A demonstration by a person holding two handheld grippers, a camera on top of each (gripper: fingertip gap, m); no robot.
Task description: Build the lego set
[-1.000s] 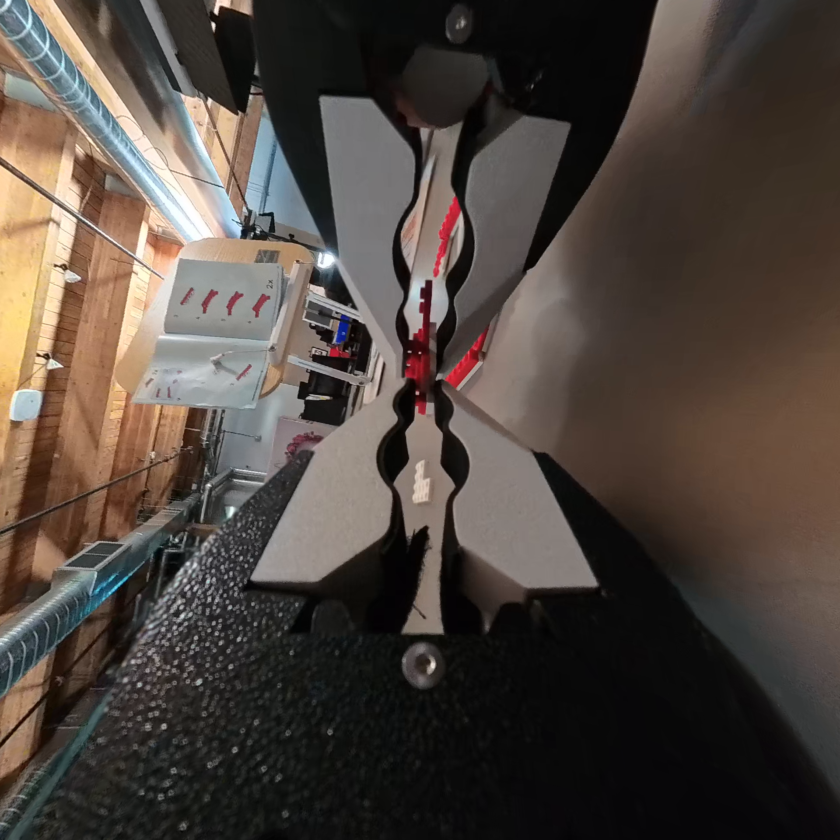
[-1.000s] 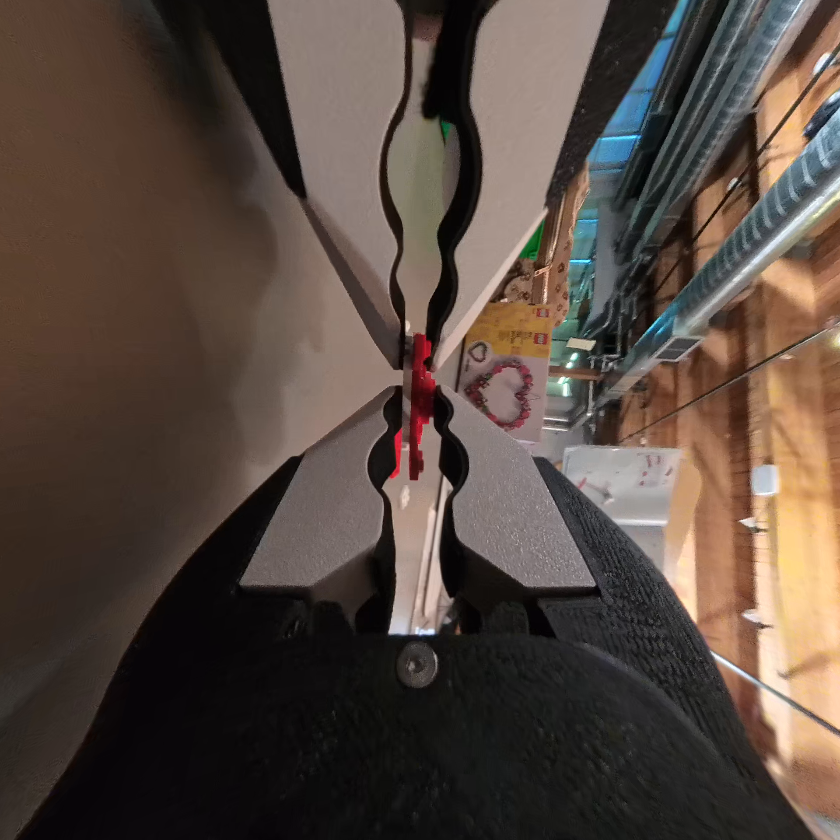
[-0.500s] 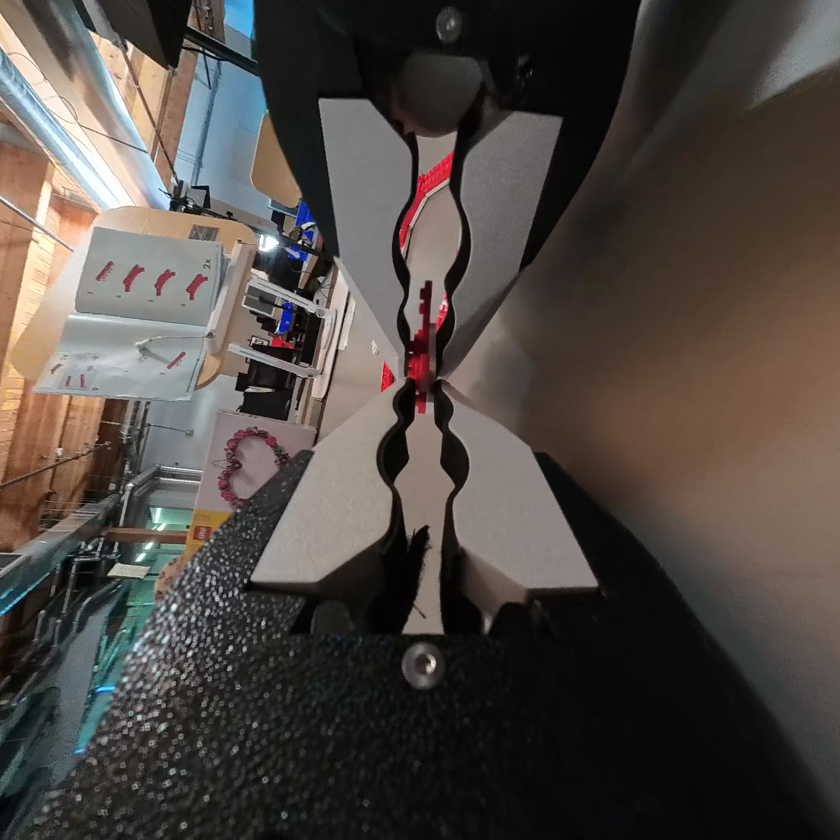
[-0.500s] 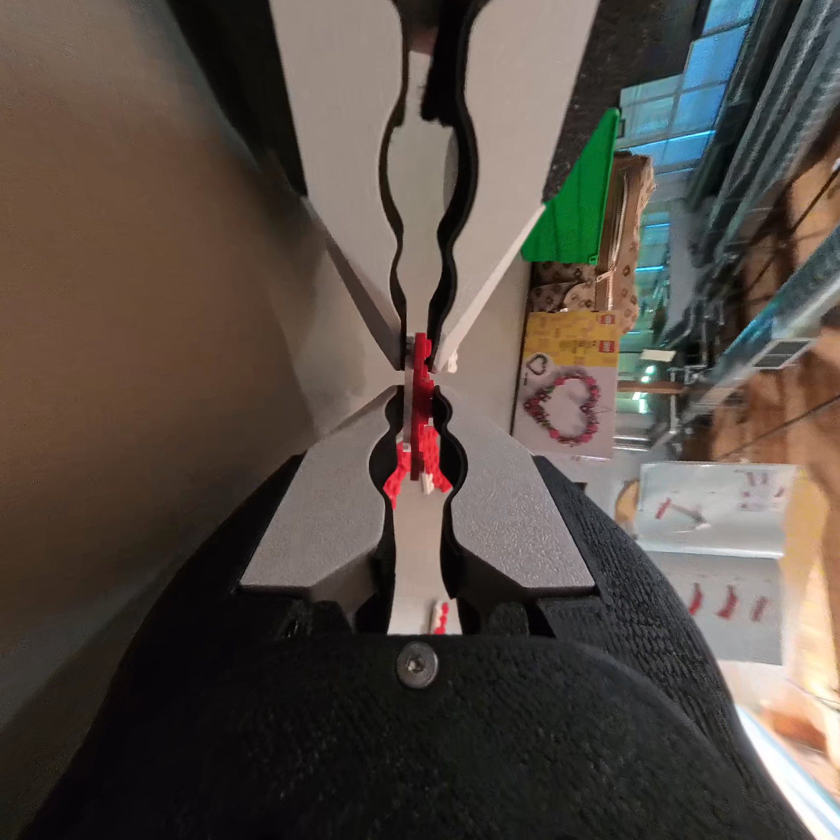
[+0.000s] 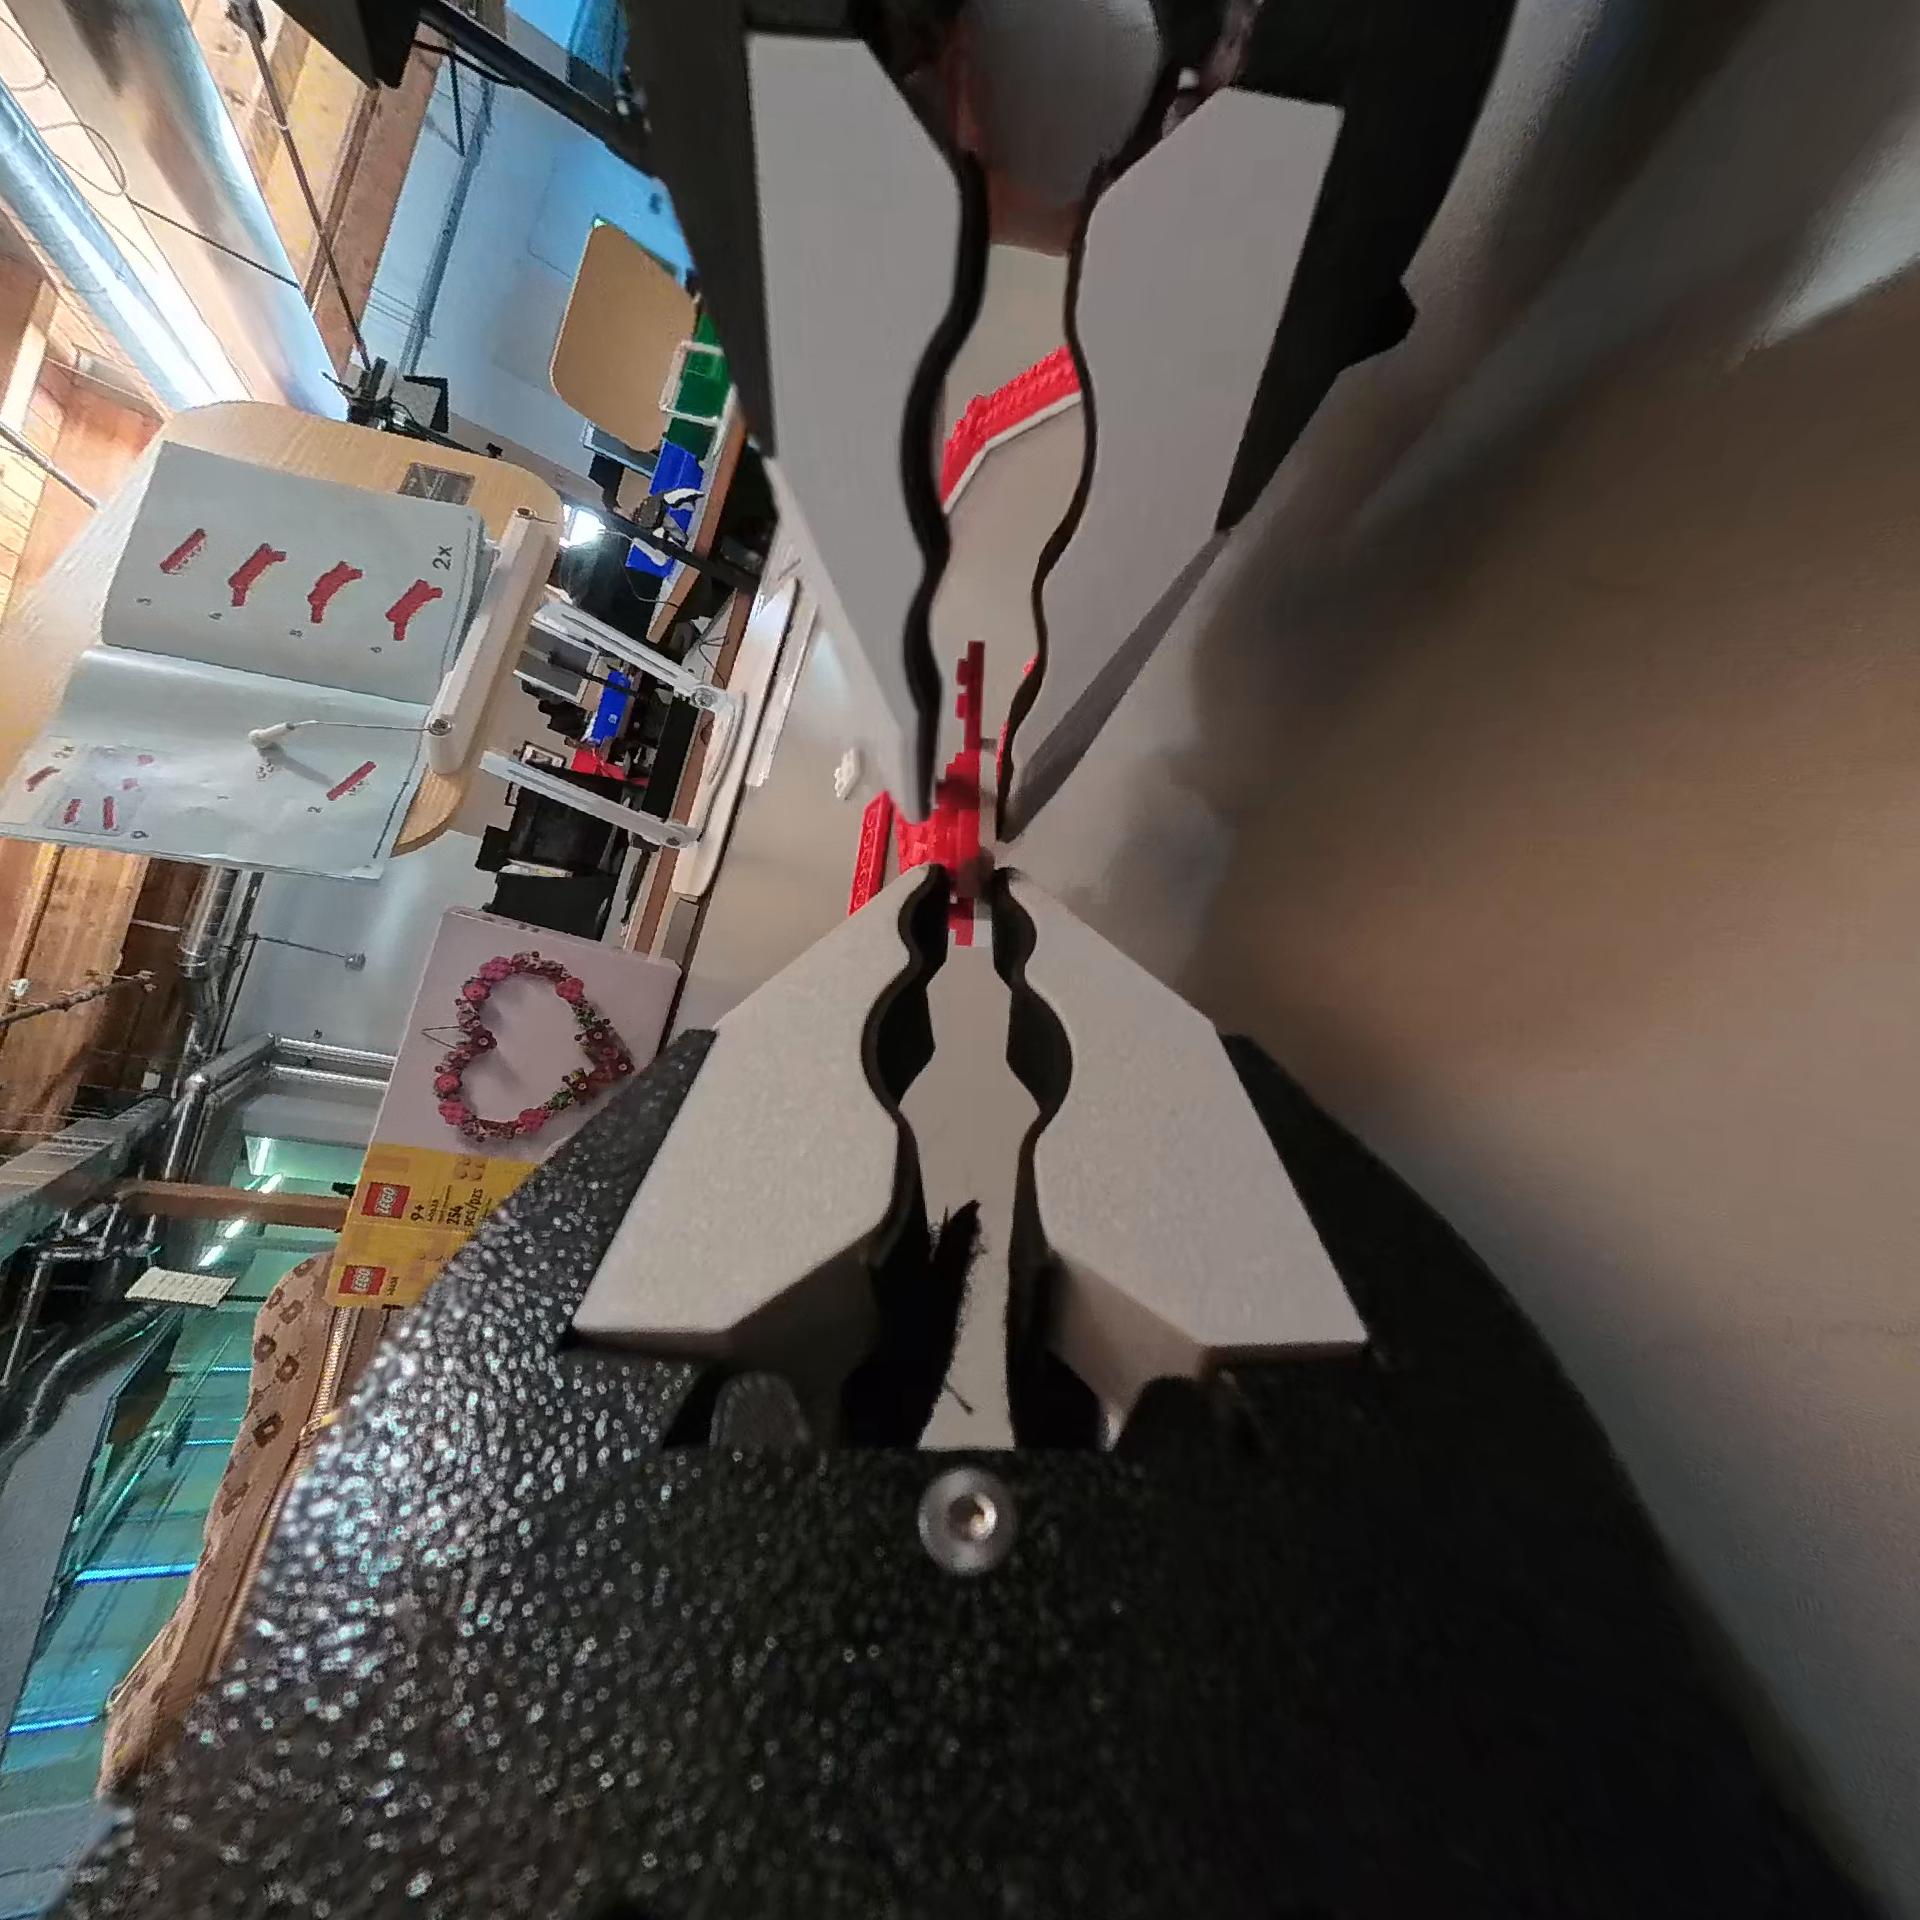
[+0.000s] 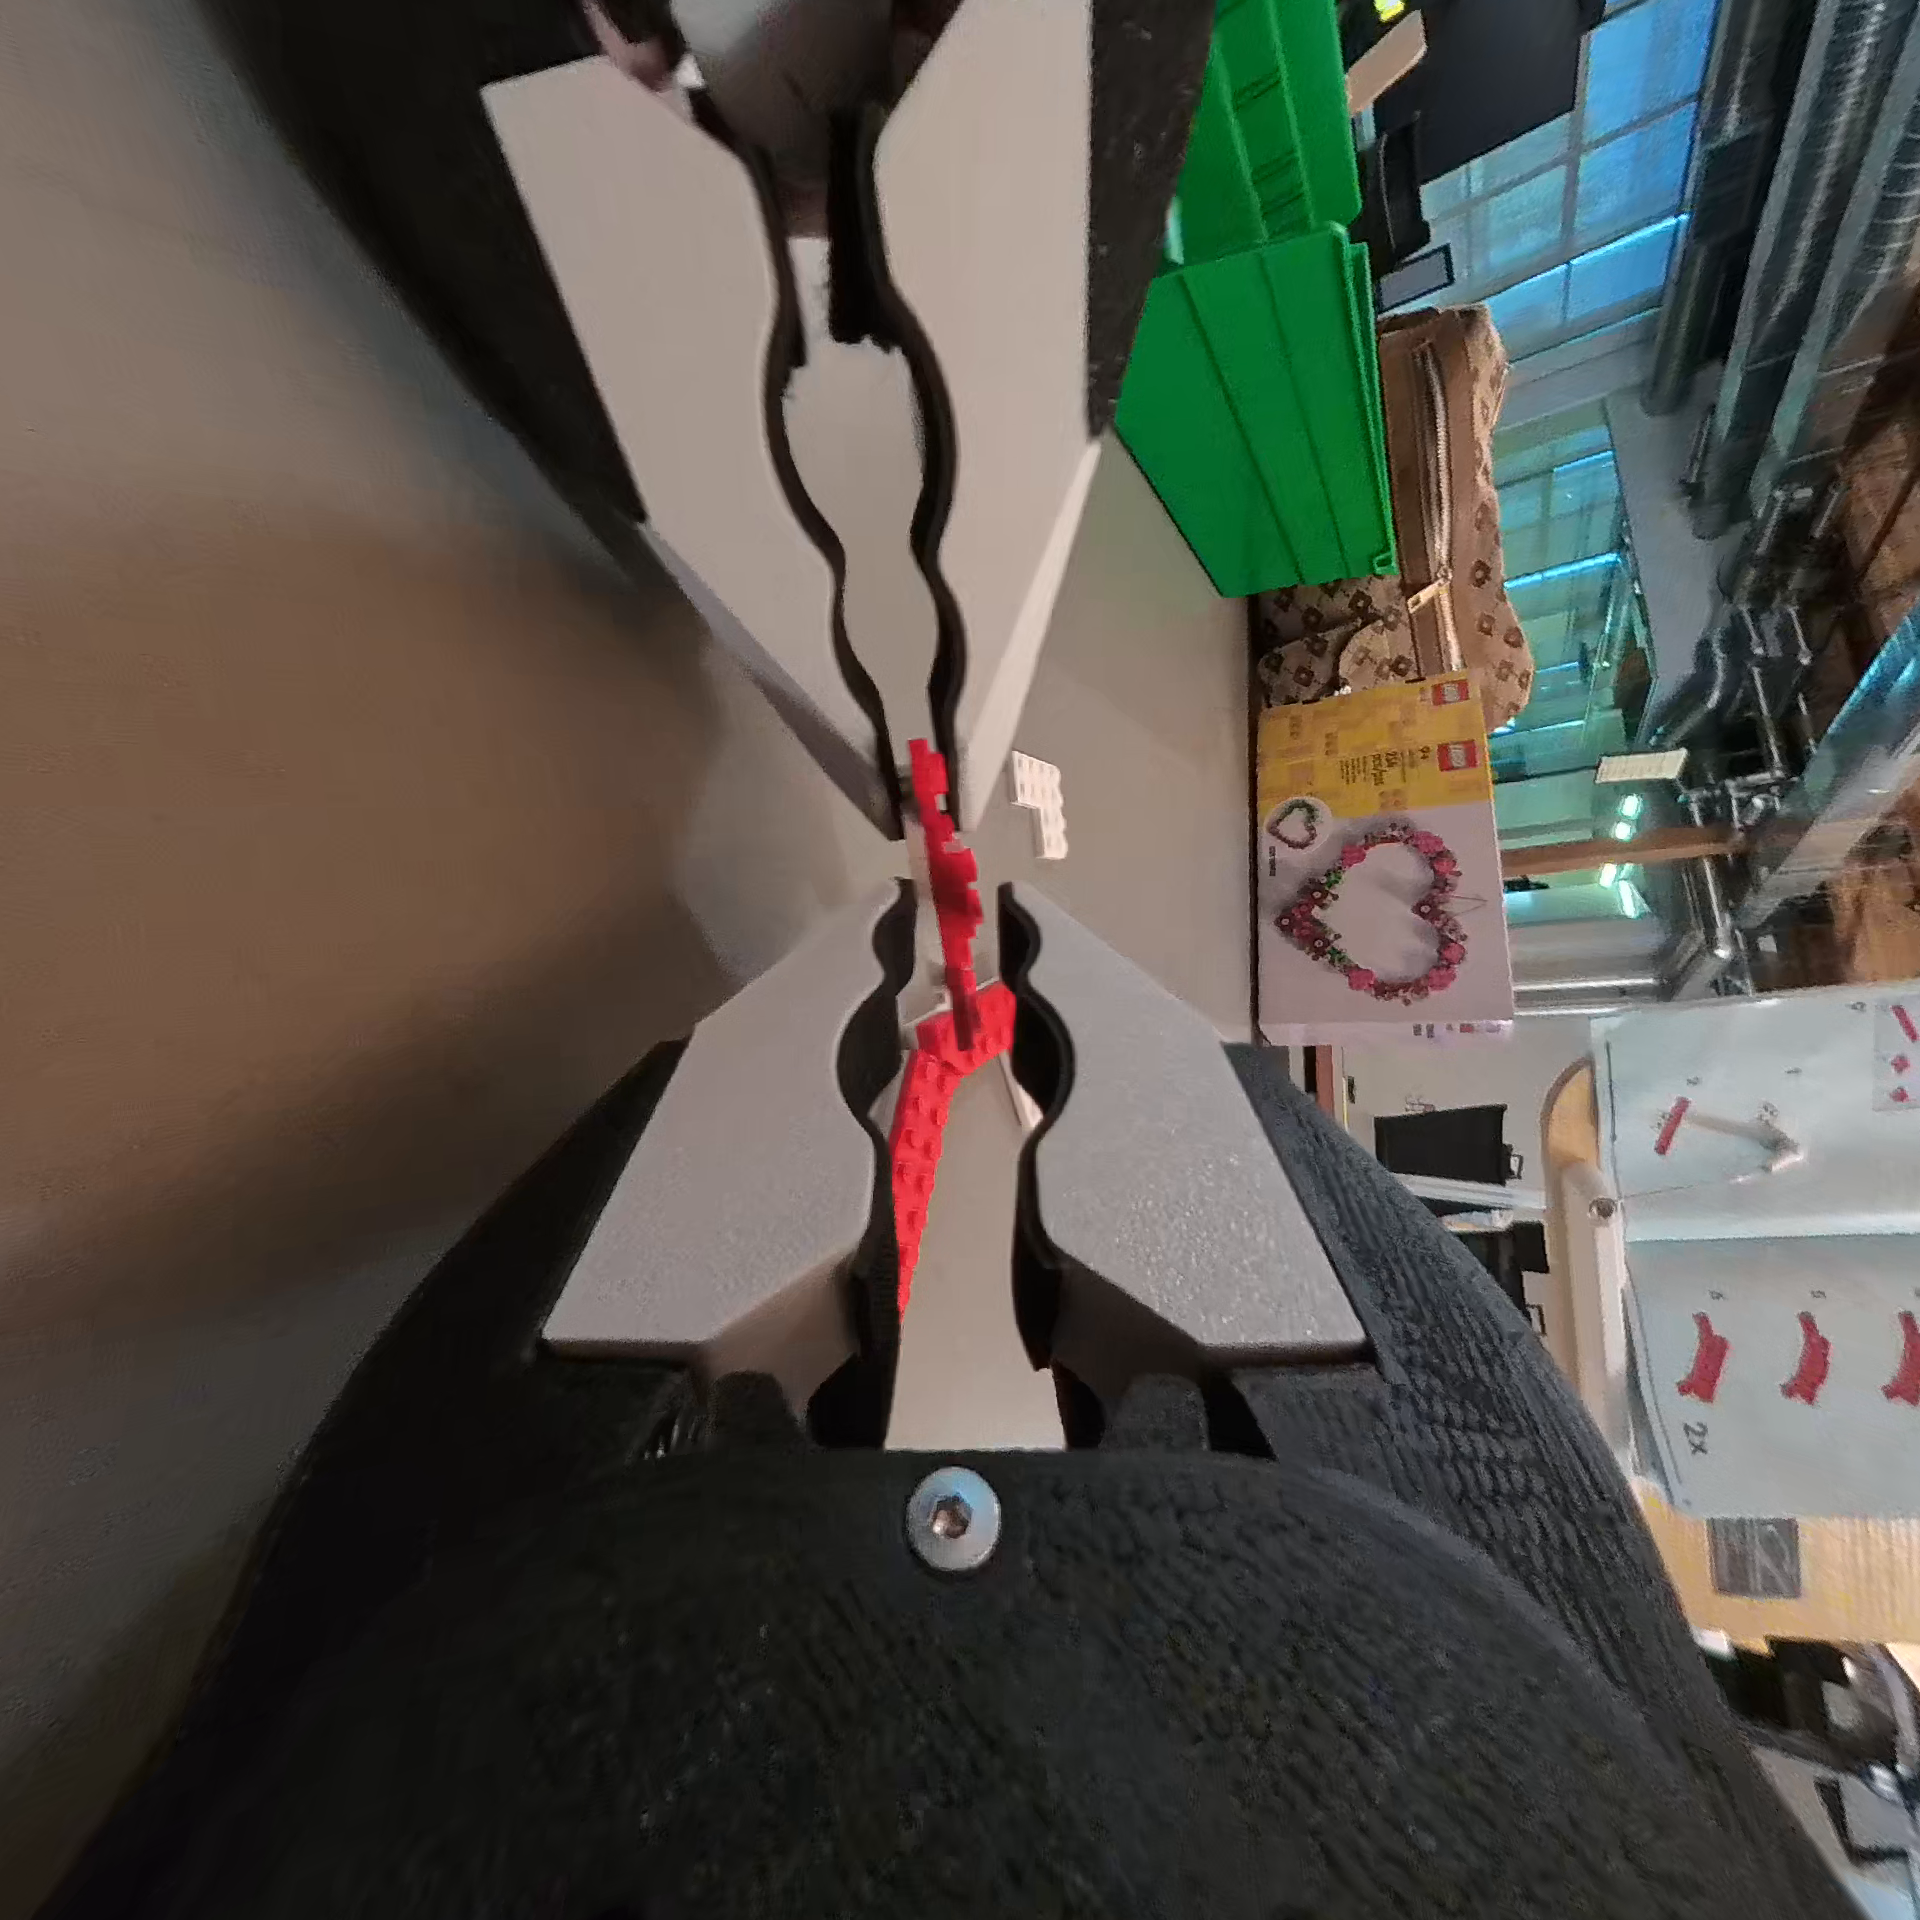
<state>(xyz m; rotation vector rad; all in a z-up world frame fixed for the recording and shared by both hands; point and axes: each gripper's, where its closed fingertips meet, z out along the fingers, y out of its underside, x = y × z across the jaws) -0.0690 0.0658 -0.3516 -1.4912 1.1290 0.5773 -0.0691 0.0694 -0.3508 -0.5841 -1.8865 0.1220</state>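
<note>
A small red lego assembly [image 5: 961, 821] is held between both grippers, which meet tip to tip above the grey table [image 5: 1558, 935]. My left gripper [image 5: 961, 883] is shut on one end of it. My right gripper [image 6: 951, 894] is shut on the other end of the assembly [image 6: 948, 862]. Each gripper shows in the other's view, pointing back at the camera: the right one [image 5: 961, 795] and the left one [image 6: 928, 810]. A long red plate strip [image 6: 920, 1143] lies on the table behind the fingers, and more red strips [image 5: 1003, 416] lie farther off.
A white L-shaped plate [image 6: 1042, 805] lies on the table. A lego box with a heart picture [image 6: 1382, 862], green bins [image 6: 1268, 416] and a brown patterned bag [image 6: 1444, 499] stand at the table's far side. An open instruction booklet [image 5: 260, 675] sits on a stand.
Both grippers have swung together with the red assembly still held between them. The table, red strips, box and green bins have come into view behind them.
</note>
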